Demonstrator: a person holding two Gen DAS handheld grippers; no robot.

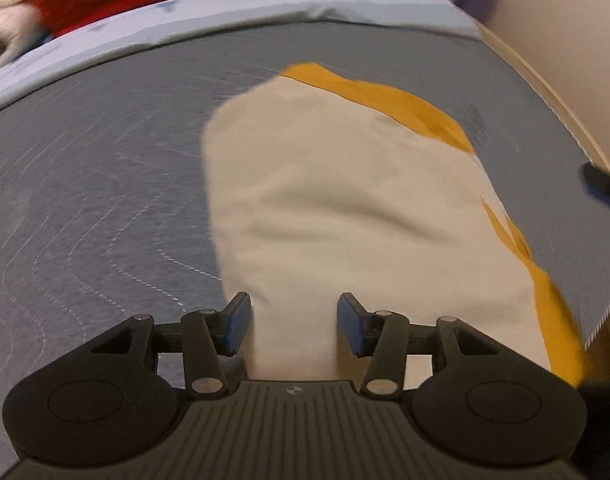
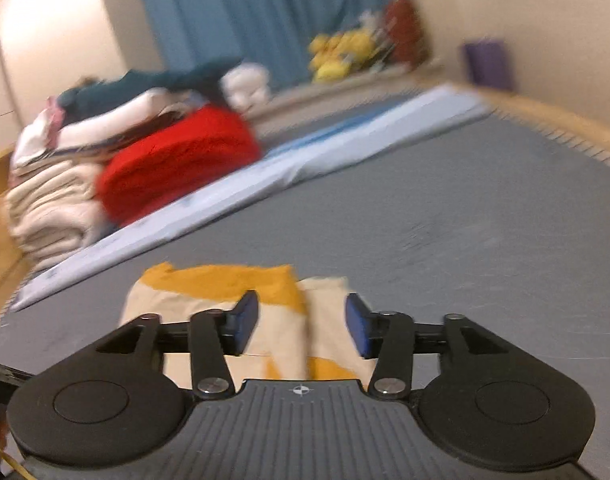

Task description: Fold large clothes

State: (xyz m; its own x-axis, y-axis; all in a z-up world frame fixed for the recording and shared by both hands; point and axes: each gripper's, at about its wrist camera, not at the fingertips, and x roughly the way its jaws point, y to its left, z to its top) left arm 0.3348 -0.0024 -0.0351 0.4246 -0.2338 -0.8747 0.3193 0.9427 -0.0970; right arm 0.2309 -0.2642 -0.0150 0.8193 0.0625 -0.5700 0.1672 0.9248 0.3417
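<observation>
Hovering half-open, left tongs (image 1: 293,326) and right tongs (image 2: 301,328), above cream-and-yellow garment (image 1: 345,208), gripping nothing

Bare grey mat (image 2: 445,208); clothes pile (image 2: 105,152) beyond

Ahead-left of the gripper, a blue curtain (image 2: 261,20); ahead-right, yellow plush toys (image 2: 341,54) and a purple box (image 2: 488,63) along the wall.

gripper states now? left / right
Left gripper: open, empty, above the cream-and-yellow garment.
Right gripper: open, holding nothing.
</observation>
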